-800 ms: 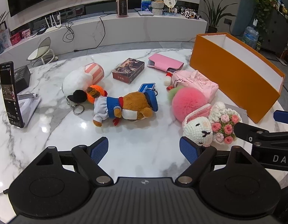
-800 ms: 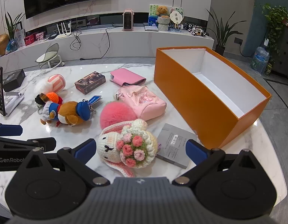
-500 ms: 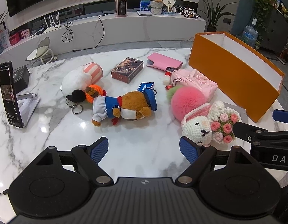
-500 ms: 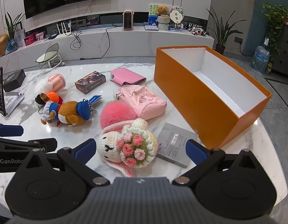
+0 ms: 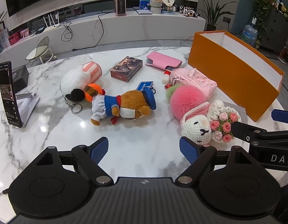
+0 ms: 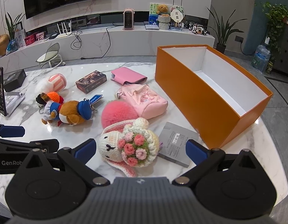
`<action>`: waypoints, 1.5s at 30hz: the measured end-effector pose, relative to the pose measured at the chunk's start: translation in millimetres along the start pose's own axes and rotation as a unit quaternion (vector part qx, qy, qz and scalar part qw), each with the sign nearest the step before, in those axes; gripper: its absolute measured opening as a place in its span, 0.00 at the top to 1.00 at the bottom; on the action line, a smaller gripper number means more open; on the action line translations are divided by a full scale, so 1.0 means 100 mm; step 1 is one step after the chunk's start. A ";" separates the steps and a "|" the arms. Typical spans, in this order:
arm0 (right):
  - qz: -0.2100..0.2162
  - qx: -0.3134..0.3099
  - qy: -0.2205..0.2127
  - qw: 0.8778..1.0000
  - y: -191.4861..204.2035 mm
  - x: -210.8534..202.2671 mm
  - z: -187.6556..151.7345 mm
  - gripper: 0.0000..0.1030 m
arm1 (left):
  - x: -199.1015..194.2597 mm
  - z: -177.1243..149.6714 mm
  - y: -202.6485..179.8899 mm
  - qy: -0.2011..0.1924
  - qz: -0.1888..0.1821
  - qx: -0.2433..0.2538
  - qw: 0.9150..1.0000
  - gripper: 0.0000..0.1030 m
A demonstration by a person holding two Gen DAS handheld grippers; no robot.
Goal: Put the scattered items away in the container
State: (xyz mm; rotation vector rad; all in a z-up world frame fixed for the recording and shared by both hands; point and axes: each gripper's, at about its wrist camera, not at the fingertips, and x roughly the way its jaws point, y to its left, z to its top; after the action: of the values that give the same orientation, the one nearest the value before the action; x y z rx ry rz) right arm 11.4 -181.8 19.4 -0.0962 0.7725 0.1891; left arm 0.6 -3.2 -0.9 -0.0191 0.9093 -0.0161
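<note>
Both claws hang over the near edge of the marble worktop (image 5: 136, 136) with jaws spread wide, and neither has hold of anything. The right claw (image 6: 141, 150) points down at the crochet rabbit (image 6: 125, 147), which lies between its blue pads but is not touched by them. The left claw (image 5: 144, 148) has only bare marble between its pads; the sailor bear (image 5: 123, 107) lies a little farther from it.

I think the first risk is with the rabbit. It is soft and round, with a bouquet on one side and a loose ear under it, so a grip on the edge can slip or take only the ear. It also rests partly on the grey booklet (image 6: 178, 143), and the pink pompom (image 6: 118, 114) touches it from behind, so a closing claw can drag these along. The two claws are close side by side, and they can knock together if both reach at once. The bear carries a keyring and a blue tag, which may catch on its neighbours.

The orange box (image 6: 199, 100) stands on the right part of the worktop, open on top. What I see of its white inside is empty; all scattered items are still outside.
</note>
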 end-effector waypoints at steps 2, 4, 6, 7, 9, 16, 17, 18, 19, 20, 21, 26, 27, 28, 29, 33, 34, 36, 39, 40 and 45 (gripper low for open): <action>0.000 0.000 0.001 1.000 0.00 0.01 0.01 0.00 | 0.00 0.00 0.00 0.000 0.000 0.000 1.000 0.04; 0.001 0.000 0.002 1.000 0.01 0.01 0.01 0.00 | 0.00 0.00 -0.01 0.000 0.000 0.001 1.000 0.04; 0.000 0.000 0.002 1.000 0.01 0.00 0.00 0.00 | 0.00 0.00 -0.01 0.000 0.000 0.001 1.000 0.04; 0.000 0.000 0.002 1.000 0.01 0.00 0.00 0.00 | 0.00 0.00 -0.01 0.000 0.000 0.000 1.000 0.04; 0.001 0.000 0.003 1.000 0.01 -0.01 0.00 0.00 | 0.00 0.00 -0.01 0.000 0.000 0.000 1.000 0.04; -0.001 0.004 0.004 1.000 0.02 0.00 0.01 0.00 | 0.00 0.01 0.00 0.001 0.000 0.001 1.000 0.04; -0.001 0.004 0.004 1.000 0.02 0.00 0.01 0.00 | 0.00 0.02 0.00 0.002 0.000 0.001 1.000 0.04; -0.001 0.004 0.004 1.000 0.02 0.00 0.01 0.00 | 0.00 0.02 0.00 0.002 0.000 0.001 1.000 0.04; -0.001 0.004 0.004 1.000 0.02 0.00 0.01 0.00 | 0.00 0.01 0.00 0.001 0.000 0.001 1.000 0.04; -0.001 0.004 0.004 1.000 0.02 0.00 0.01 0.00 | 0.00 0.01 0.00 0.001 0.000 0.001 1.000 0.04; -0.001 0.004 0.003 1.000 0.02 0.00 0.01 0.00 | 0.00 0.01 0.00 0.001 0.000 0.001 1.000 0.04; -0.001 0.004 0.002 1.000 0.02 -0.01 0.01 0.00 | 0.00 0.01 0.00 0.001 -0.001 0.002 1.000 0.04; -0.001 0.005 0.002 1.000 0.02 -0.01 0.01 0.00 | 0.00 0.01 0.00 0.001 -0.001 0.002 1.000 0.04; -0.001 0.005 0.002 1.000 0.02 -0.01 0.01 0.00 | 0.00 0.01 0.00 0.001 0.000 0.002 1.000 0.04; -0.001 0.005 0.002 1.000 0.02 -0.01 0.01 0.00 | 0.00 0.00 0.00 0.001 -0.001 0.002 1.000 0.04; -0.001 0.006 0.002 1.000 0.01 -0.01 0.01 0.00 | 0.00 0.00 -0.01 0.001 -0.001 0.002 1.000 0.04; -0.001 0.006 0.002 1.000 0.00 -0.01 0.01 0.00 | 0.00 -0.01 -0.01 0.001 -0.001 0.002 1.000 0.04; -0.001 0.006 0.002 1.000 0.00 -0.01 0.01 0.00 | 0.00 -0.01 -0.01 0.000 -0.001 0.002 1.000 0.04; 0.000 0.005 0.002 1.000 0.00 -0.02 0.02 0.00 | 0.00 -0.01 -0.01 0.000 -0.001 0.002 1.000 0.04; 0.000 0.005 0.002 1.000 0.00 -0.02 0.02 0.00 | 0.00 -0.01 -0.01 0.000 -0.001 0.002 1.000 0.04; 0.000 0.006 0.002 1.000 -0.01 -0.02 0.02 0.00 | 0.00 -0.01 -0.01 0.001 -0.001 0.003 1.000 0.04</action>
State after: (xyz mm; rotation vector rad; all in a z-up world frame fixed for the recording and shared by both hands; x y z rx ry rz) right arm 11.4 -182.3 21.8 -0.0857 0.7780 0.1845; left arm -0.3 -4.7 -1.7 -0.0147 0.9105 -0.0209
